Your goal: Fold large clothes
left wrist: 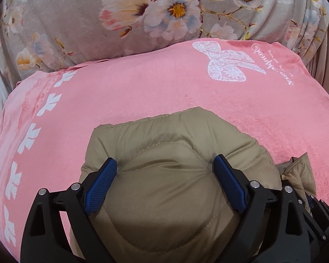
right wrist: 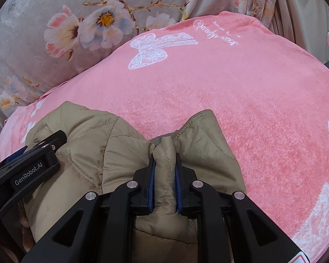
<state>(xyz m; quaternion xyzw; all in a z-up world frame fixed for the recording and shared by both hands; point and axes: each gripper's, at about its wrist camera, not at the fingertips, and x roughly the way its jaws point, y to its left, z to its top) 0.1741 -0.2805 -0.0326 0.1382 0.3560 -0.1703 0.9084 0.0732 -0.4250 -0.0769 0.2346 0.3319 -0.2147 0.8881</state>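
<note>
1. A khaki quilted jacket [left wrist: 164, 153] is bunched on a pink butterfly-print blanket [left wrist: 142, 92].
2. The left gripper [left wrist: 165, 166] is spread apart, its blue pads [left wrist: 101, 186] pressed against a padded bulge of the jacket.
3. The right gripper [right wrist: 165, 164] is clamped together on a fold of the jacket.
4. A grey floral blanket [left wrist: 76, 11] is seen behind.
</note>
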